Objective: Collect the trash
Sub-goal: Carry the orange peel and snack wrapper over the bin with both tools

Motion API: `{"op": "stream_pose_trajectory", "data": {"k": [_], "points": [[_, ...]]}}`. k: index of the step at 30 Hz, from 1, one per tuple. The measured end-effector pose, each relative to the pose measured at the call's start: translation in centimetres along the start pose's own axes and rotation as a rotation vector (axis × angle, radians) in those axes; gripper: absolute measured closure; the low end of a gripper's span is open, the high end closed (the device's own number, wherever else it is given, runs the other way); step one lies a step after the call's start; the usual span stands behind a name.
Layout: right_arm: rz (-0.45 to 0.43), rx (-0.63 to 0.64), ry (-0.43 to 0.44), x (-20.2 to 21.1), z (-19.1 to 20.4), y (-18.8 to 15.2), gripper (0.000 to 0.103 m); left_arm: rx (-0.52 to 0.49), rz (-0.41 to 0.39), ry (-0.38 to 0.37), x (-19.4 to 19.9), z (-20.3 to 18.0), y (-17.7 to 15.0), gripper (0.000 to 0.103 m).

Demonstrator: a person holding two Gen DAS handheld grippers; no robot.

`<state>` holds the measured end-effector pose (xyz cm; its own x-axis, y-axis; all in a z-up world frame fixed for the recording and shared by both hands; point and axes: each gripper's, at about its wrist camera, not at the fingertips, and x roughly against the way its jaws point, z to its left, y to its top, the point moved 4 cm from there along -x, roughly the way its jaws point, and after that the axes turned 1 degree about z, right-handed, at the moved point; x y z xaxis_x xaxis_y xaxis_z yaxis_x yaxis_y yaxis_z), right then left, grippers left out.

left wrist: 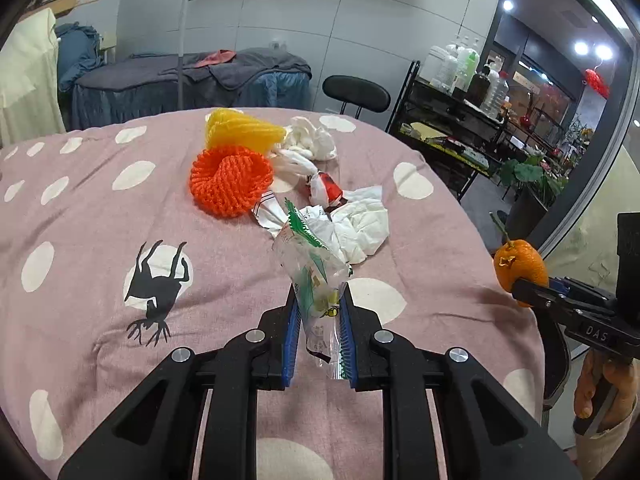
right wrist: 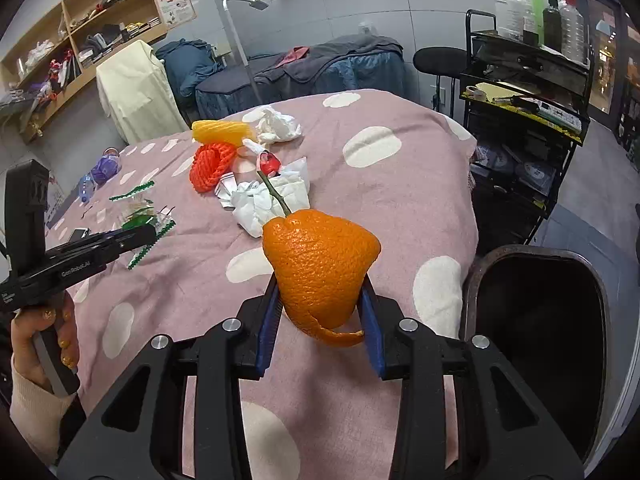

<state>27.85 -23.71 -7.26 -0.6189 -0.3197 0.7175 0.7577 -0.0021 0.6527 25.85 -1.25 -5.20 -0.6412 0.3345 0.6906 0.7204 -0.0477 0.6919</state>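
There are two foam fruit nets: one orange net and one yellow net above it, in the upper middle of the picture. There are two crumpled white tissues, one far tissue and one near tissue. There is one orange peel, one clear wrapper, and one dark bin at the lower right.

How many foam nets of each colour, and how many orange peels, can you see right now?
Orange foam net: 1
Yellow foam net: 1
Orange peel: 1
Total: 3
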Motion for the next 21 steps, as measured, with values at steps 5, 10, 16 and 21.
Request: {"op": "stream_pose_trajectory", "data": {"k": [5,10,16,21], "points": [[-0.016,-0.038,-0.005,1.3,-1.2,-1.0,0.065,-0.016,-0.04,-0.018,1.7,-2.0,-0.6,0.085],[-0.04,-0.082,-0.026,2.8,-2.9,-2.0,0.066,-0.002,-0.06,-0.077,2.5,-4.2,-1.1,0.085],[-0.066,-0.143,-0.065,4.7,-5.7,-3.2,0.066,-0.01,-0.066,-0.136,2.4,-7.2,-1.2,0.085],[-0.074,-0.196,-0.106,6.0,-8.5,-4.6,0.065,-0.038,-0.067,-0.185,2.1,-10.2,-1.1,0.085]]}}
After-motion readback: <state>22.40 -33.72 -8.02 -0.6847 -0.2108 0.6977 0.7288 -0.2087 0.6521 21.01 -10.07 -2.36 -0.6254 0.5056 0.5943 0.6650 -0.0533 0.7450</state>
